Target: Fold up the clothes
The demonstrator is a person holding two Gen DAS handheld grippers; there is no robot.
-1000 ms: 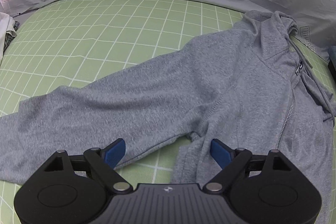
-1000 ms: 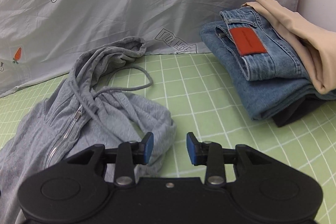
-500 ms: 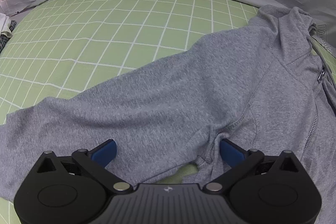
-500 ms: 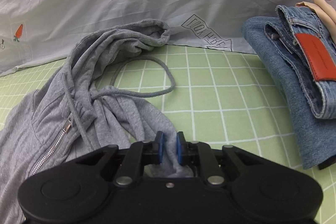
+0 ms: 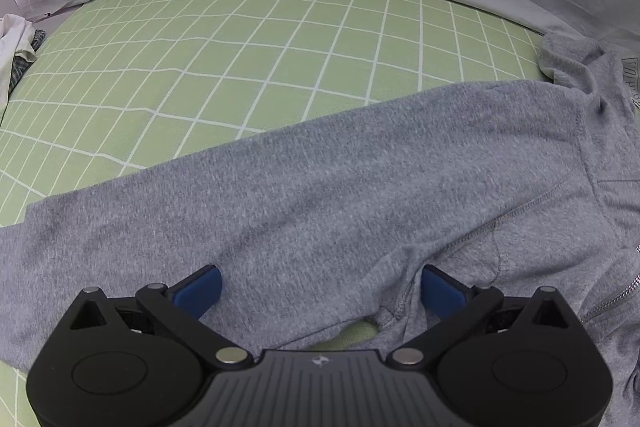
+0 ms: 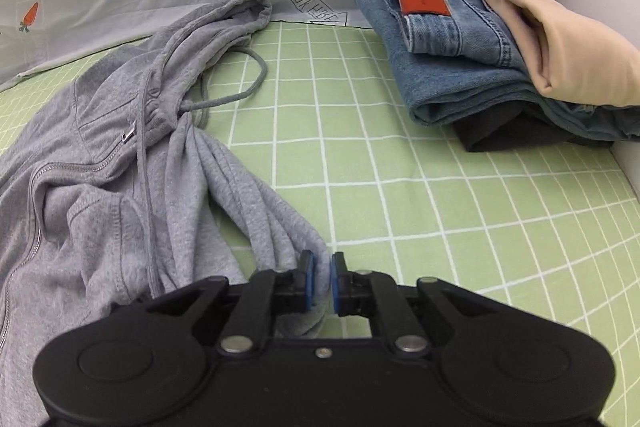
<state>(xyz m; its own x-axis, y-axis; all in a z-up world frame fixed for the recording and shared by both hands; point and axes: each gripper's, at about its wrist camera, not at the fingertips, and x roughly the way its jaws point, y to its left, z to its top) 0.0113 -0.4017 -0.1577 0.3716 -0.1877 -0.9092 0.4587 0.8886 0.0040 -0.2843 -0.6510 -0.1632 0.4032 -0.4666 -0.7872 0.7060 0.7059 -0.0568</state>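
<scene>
One grey hoodie (image 6: pixel 100 187) – R hand-held gripper (image 6: pixel 322 281) pinching its bunched sleeve, jaws opening.

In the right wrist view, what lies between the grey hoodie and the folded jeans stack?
Only bare green checked sheet separates the grey hoodie from the folded jeans.

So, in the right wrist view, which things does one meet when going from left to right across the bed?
Grey hoodie → its drawstring loop → bare green checked sheet → folded jeans → beige garment lying on the jeans.
</scene>
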